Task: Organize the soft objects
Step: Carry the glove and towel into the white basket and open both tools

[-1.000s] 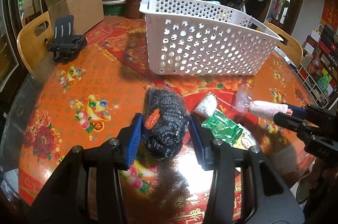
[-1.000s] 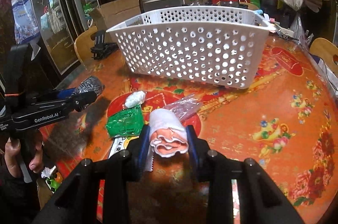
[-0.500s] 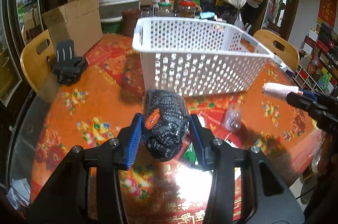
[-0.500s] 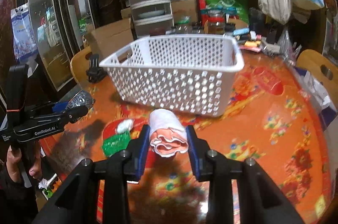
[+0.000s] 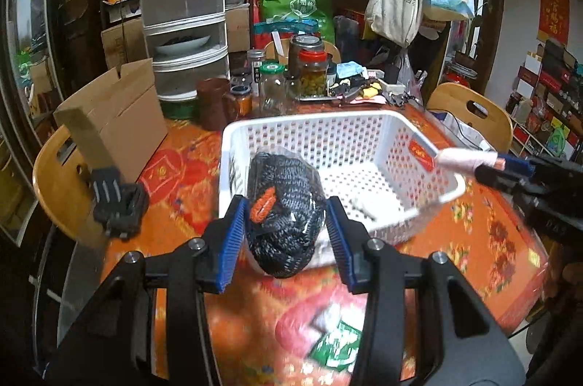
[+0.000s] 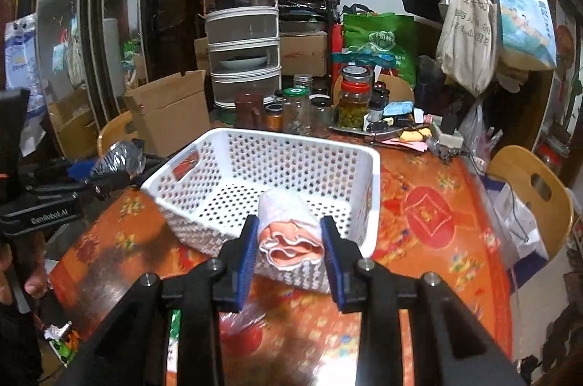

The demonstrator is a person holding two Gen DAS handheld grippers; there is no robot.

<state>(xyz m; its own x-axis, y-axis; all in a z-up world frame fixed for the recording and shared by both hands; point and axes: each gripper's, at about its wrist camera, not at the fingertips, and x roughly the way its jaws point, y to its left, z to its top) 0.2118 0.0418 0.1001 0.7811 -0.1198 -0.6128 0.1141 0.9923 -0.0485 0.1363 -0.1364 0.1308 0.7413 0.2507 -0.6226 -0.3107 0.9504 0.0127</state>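
Observation:
My left gripper (image 5: 286,233) is shut on a bagged black knitted bundle (image 5: 284,215) with an orange patch, held above the near rim of the white perforated basket (image 5: 400,138). My right gripper (image 6: 289,245) is shut on a rolled white and pink cloth (image 6: 289,233), held over the basket's near wall (image 6: 226,229). The right gripper with the cloth (image 5: 470,160) shows at the basket's right corner in the left wrist view. The left gripper with its bundle (image 6: 116,160) shows left of the basket in the right wrist view.
The basket stands on a round table with an orange flowered cover (image 6: 437,240). A green packet (image 5: 339,346) lies on the table below my left gripper. Jars (image 6: 353,98), a cardboard box (image 5: 116,116), a black holder (image 5: 116,204) and wooden chairs (image 6: 532,189) surround the basket.
Both grippers have risen and moved forward with their loads, from low over the table to above the basket's rim. The basket's inside now shows.

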